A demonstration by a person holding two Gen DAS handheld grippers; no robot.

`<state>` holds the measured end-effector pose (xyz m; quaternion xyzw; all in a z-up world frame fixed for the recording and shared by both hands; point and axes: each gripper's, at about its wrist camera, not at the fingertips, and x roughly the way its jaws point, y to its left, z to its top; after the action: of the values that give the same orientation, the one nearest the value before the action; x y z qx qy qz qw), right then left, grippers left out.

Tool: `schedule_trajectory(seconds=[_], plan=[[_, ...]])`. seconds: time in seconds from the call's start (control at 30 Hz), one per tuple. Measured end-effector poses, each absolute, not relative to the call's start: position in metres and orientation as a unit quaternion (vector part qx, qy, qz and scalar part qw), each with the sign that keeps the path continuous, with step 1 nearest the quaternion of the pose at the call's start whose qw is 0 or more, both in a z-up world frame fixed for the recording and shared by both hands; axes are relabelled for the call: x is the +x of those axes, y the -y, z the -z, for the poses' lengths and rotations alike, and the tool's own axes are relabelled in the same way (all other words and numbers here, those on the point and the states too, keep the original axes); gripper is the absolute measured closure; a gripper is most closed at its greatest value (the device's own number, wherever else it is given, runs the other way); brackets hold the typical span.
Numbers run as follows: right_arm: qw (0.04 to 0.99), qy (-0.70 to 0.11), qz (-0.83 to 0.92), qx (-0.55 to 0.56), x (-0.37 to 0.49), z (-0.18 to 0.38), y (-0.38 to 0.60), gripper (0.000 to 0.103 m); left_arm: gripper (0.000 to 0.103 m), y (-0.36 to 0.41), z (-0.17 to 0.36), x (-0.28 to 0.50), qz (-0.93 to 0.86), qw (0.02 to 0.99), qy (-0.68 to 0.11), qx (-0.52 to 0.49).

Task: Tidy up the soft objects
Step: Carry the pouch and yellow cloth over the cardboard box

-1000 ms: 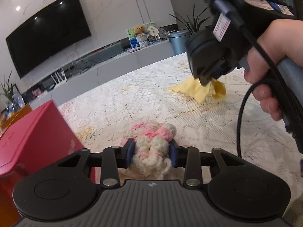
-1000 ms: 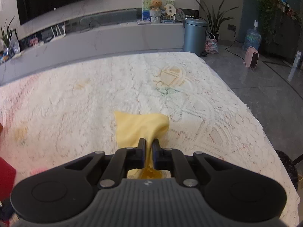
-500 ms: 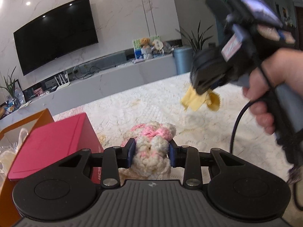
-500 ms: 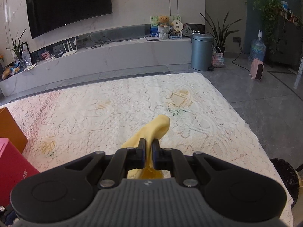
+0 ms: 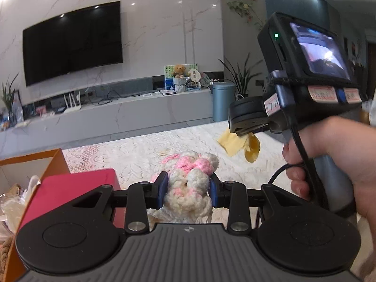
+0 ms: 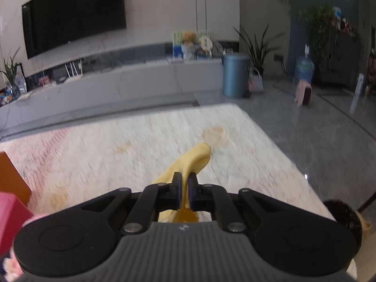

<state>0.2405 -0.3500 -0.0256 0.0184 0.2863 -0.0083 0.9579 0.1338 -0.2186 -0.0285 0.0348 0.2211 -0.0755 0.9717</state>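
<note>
My left gripper [image 5: 188, 191] is shut on a pink and white knitted piece [image 5: 190, 176] and holds it above the lace tablecloth [image 5: 141, 150]. My right gripper [image 6: 184, 188] is shut on a yellow cloth [image 6: 192, 159] that hangs off the table. In the left wrist view the right gripper [image 5: 246, 127] is at the right, raised, with the yellow cloth [image 5: 237, 143] dangling under it.
A pink box [image 5: 68, 188] and an orange box [image 5: 30, 164] holding pale soft things stand at the left; both also show at the left edge of the right wrist view [image 6: 11, 211]. A TV console and a blue bin [image 6: 235, 75] stand beyond the table's far edge.
Both grippers have risen with their loads. The yellow cloth has come off the table and hangs free. The orange box has come into view at the left.
</note>
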Motion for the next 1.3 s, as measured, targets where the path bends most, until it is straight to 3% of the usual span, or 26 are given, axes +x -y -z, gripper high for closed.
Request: schedule_trajectory(seconds=[0.4, 0.73, 0.93, 1.3], plan=[[0.975, -0.213, -0.025, -0.052, 0.220, -0.054, 0.251, 0.099, 0.063, 0.110, -0.075, 0.135, 0.029, 0.988, -0.142, -0.047], [0.980, -0.155, -0.103, -0.075, 0.201, -0.104, 0.144, 0.099, 0.060, 0.005, -0.139, 0.130, -0.048, 0.990, -0.134, 0.004], [0.972, -0.167, -0.160, -0.047, 0.189, -0.106, 0.096, 0.099, 0.059, -0.026, -0.126, 0.147, -0.068, 0.984, -0.165, 0.009], [0.934, -0.235, -0.220, -0.154, 0.196, -0.048, 0.022, 0.099, 0.059, -0.085, -0.046, 0.172, -0.045, 0.974, -0.219, -0.030]])
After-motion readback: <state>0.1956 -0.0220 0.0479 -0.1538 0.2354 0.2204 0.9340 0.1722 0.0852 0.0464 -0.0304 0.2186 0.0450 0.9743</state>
